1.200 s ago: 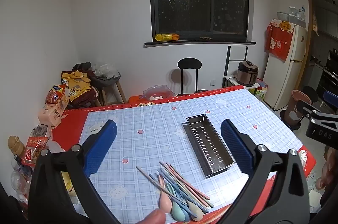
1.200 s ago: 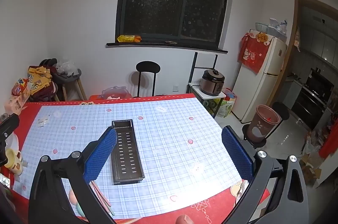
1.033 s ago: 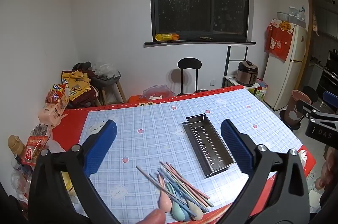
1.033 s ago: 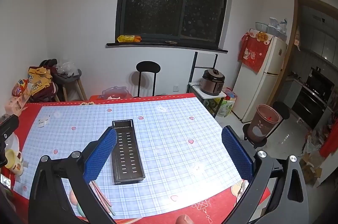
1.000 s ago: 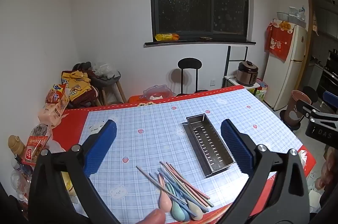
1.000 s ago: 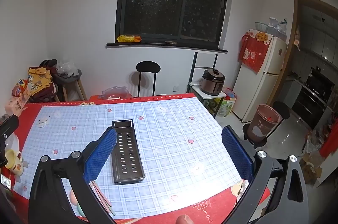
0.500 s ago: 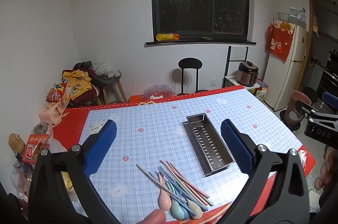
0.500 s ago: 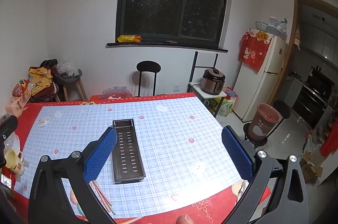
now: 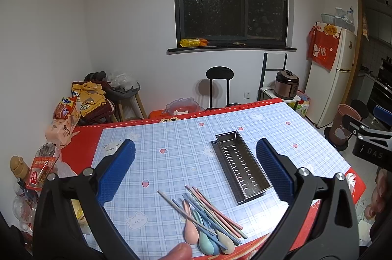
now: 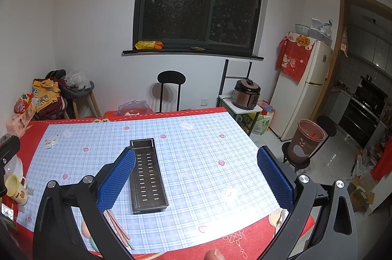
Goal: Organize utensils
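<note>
— Anything different from a second ago?

— Hardly. Both grippers hang where they were above the near edge of the table (image 9: 152, 135); the view has crept a touch, nothing on the cloth has shifted.

— Their jaws?

— The left gripper (image 9: 195, 173) is spread wide with nothing between its blue pads (image 9: 115, 173). The right gripper (image 10: 196, 180) is just as wide and bare.

— And the tray?

— The metal tray (image 9: 241, 168) lies mid-table, long side running near to far, slotted floor bare.

— The utensils?

— Spoons (image 9: 207, 239) and chopsticks (image 9: 208, 208) lie in a loose pastel heap on the cloth, just left of the tray's near end, apart from it. From the right gripper's camera, its left finger hides most of them.

— What else is about?

— A yellow mug (image 10: 16, 187) at the left edge, snack bags (image 9: 65, 121) beyond the far left corner, a black chair (image 9: 219, 86) behind the table, a fridge (image 9: 335, 73) far right. Nothing lies between heap and tray.
</note>
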`<state>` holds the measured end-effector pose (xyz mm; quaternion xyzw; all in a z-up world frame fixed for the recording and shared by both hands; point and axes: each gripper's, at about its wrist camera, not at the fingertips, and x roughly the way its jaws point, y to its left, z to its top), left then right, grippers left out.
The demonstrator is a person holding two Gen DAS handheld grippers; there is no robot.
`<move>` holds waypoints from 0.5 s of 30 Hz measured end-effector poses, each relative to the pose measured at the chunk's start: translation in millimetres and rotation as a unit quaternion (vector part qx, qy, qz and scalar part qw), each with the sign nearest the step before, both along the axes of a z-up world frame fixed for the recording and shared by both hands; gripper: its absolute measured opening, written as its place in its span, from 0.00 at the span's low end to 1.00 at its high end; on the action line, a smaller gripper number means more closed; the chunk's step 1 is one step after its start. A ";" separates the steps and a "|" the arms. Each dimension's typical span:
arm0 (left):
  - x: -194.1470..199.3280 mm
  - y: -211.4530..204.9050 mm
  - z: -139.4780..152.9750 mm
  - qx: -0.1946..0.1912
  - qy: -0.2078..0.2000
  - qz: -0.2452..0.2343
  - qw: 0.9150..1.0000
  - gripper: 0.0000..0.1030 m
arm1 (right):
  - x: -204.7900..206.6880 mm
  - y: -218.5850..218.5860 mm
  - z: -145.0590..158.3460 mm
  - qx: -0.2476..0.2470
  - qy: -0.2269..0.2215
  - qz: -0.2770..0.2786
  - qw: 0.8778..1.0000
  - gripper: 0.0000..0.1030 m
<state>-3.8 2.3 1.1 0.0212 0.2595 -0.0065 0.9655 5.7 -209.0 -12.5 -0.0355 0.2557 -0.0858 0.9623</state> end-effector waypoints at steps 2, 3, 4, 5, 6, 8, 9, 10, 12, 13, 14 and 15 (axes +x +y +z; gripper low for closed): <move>-0.4 -0.4 -0.4 0.000 0.000 0.000 1.000 0.95 | 0.1 -0.7 0.2 0.000 0.001 0.000 1.000 0.95; -0.3 -1.2 -0.5 0.000 0.000 0.000 1.000 0.95 | -0.3 -0.8 -0.2 0.001 0.000 0.000 1.000 0.95; -0.5 -1.4 -0.8 0.001 0.000 0.000 1.000 0.95 | -0.8 -0.9 -0.8 0.001 0.000 0.000 1.000 0.95; -0.4 -1.5 -0.9 0.001 0.000 0.000 1.000 0.95 | -0.6 -0.8 -0.9 0.001 0.000 0.000 1.000 0.95; -0.3 -1.6 -1.1 0.001 0.001 -0.001 1.000 0.95 | -0.6 -0.6 -1.2 0.001 0.000 0.000 1.000 0.95; -0.4 -3.0 -1.8 0.001 0.001 -0.001 1.000 0.95 | -1.1 -1.1 -2.0 0.001 0.001 0.001 1.000 0.95; -0.3 -3.2 -1.7 0.001 0.001 -0.001 1.000 0.95 | -0.9 -0.9 -2.0 0.001 0.001 0.002 1.000 0.95; -0.4 -3.5 -1.7 0.001 0.002 -0.001 1.000 0.95 | -1.3 -1.3 -2.9 0.002 0.001 0.002 1.000 0.95; -0.3 -4.3 -2.1 0.001 0.002 0.000 1.000 0.95 | -1.5 -1.7 -3.2 0.002 0.001 0.001 1.000 0.95; -0.3 -4.3 -2.1 0.001 0.002 -0.001 1.000 0.95 | -1.6 -1.6 -3.4 0.002 0.001 0.001 1.000 0.95; -0.3 -4.5 -2.1 0.001 0.002 -0.001 1.000 0.95 | -1.8 -1.5 -3.6 0.002 0.000 0.001 1.000 0.95; -0.3 -4.8 -2.1 0.002 0.002 -0.001 1.000 0.95 | -1.8 -1.1 -4.0 0.002 0.000 0.000 1.000 0.95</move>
